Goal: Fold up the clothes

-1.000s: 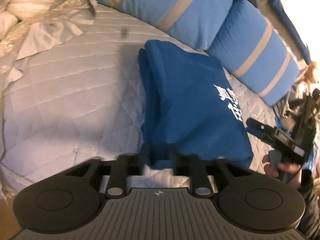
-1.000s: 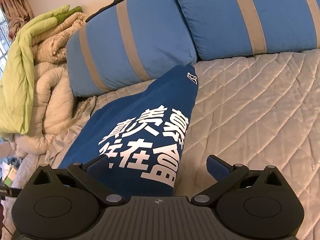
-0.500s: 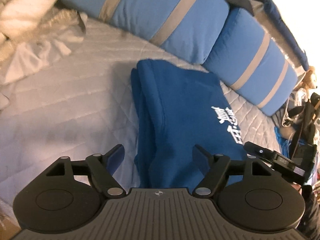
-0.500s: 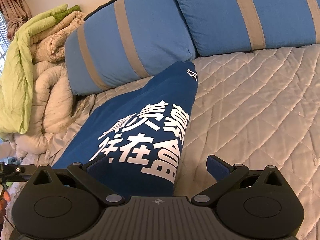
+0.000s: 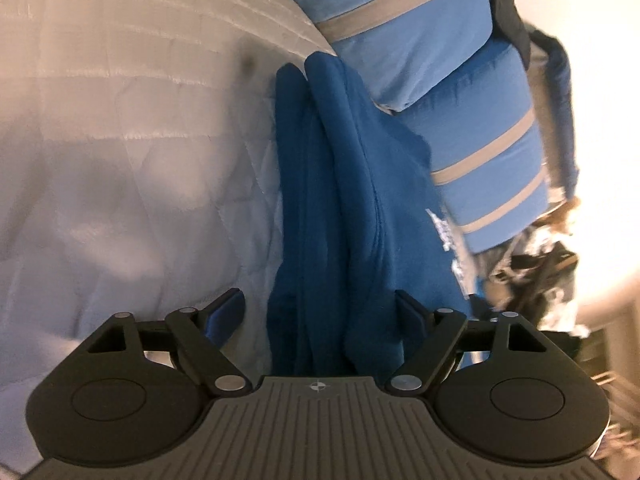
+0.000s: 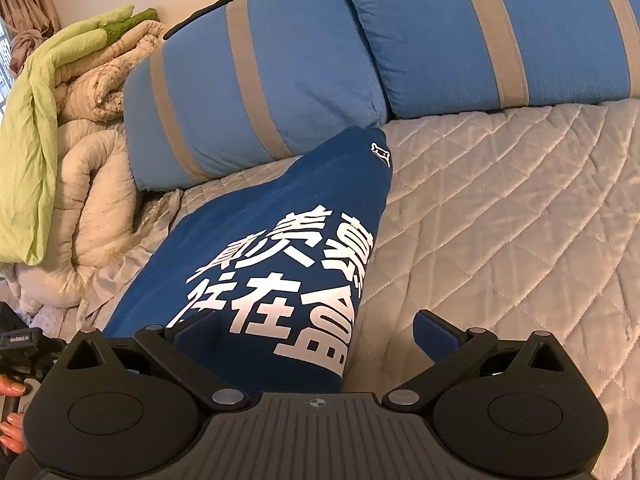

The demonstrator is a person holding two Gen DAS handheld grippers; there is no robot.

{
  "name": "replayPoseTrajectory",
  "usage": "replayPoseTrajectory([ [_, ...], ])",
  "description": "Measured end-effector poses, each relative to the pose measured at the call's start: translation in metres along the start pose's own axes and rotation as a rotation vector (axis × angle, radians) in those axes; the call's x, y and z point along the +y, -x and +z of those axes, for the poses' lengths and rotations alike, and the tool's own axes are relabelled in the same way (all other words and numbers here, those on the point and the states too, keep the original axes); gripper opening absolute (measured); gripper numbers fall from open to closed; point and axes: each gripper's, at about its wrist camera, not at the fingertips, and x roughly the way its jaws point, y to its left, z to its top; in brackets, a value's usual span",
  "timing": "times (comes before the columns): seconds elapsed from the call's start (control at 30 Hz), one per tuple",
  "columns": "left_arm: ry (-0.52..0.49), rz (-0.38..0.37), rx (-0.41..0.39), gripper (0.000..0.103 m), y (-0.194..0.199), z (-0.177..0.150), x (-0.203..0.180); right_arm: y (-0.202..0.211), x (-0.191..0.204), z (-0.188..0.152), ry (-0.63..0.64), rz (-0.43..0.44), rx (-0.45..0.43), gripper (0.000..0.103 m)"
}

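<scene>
A dark blue folded garment (image 6: 280,248) with large white printed characters lies on the quilted bed, its far corner touching the pillows. In the left wrist view the same blue garment (image 5: 344,208) shows its stacked folded edges running away from me. My left gripper (image 5: 320,312) is open and straddles the near end of those edges, which lie between its fingers. Over the garment's near right corner my right gripper (image 6: 320,332) is open, its left finger above the print and its right finger above the quilt.
Two blue pillows with grey stripes (image 6: 256,84) (image 6: 492,28) line the head of the bed. A heap of beige and green bedding (image 6: 68,120) lies at the left. The pale quilt (image 6: 500,208) spreads right of the garment. A hand (image 6: 12,408) shows at the lower left.
The left gripper has opened from shut and moved forward along the garment's folded edge, turning toward the pillows. The right gripper has stayed open and barely shifted.
</scene>
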Motion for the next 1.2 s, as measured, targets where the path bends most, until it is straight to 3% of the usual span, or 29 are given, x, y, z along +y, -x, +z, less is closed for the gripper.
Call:
replayPoseTrajectory([
  [0.1, 0.062, -0.109, 0.042, 0.079, -0.008, 0.002, 0.011, 0.000, 0.001, 0.000, 0.005, -0.003, -0.005, 0.103],
  [0.17, 0.065, -0.123, 0.049, 0.074, -0.011, 0.000, 0.011, -0.001, 0.001, 0.001, 0.003, -0.006, -0.008, 0.103],
  [0.2, 0.068, -0.131, 0.054, 0.053, -0.013, 0.000, 0.011, -0.001, 0.001, 0.002, 0.004, -0.009, -0.008, 0.103],
  [0.23, 0.099, -0.151, 0.072, 0.043, -0.017, -0.002, 0.014, -0.002, 0.001, 0.004, 0.005, -0.014, -0.005, 0.103],
  [0.33, 0.169, -0.192, 0.073, 0.035, -0.024, -0.007, 0.024, -0.005, 0.003, 0.015, 0.016, -0.006, 0.028, 0.103],
  [0.53, 0.135, -0.187, 0.040, 0.033, -0.019, -0.011, 0.024, -0.022, -0.003, 0.062, 0.010, 0.028, 0.071, 0.103],
  [0.73, 0.120, -0.166, 0.035, 0.032, -0.020, -0.010, 0.022, -0.067, -0.028, 0.104, -0.041, 0.063, 0.132, 0.101],
  [0.9, 0.114, -0.154, 0.027, 0.032, -0.022, -0.012, 0.020, -0.115, -0.057, 0.109, -0.173, 0.076, 0.177, 0.088],
  [1.07, 0.110, -0.130, 0.020, 0.031, -0.022, -0.011, 0.016, -0.153, -0.064, 0.104, -0.224, 0.135, 0.180, 0.085],
  [1.2, 0.069, -0.070, -0.012, 0.028, -0.018, -0.013, -0.002, -0.154, -0.058, 0.108, -0.197, 0.153, 0.142, 0.038],
])
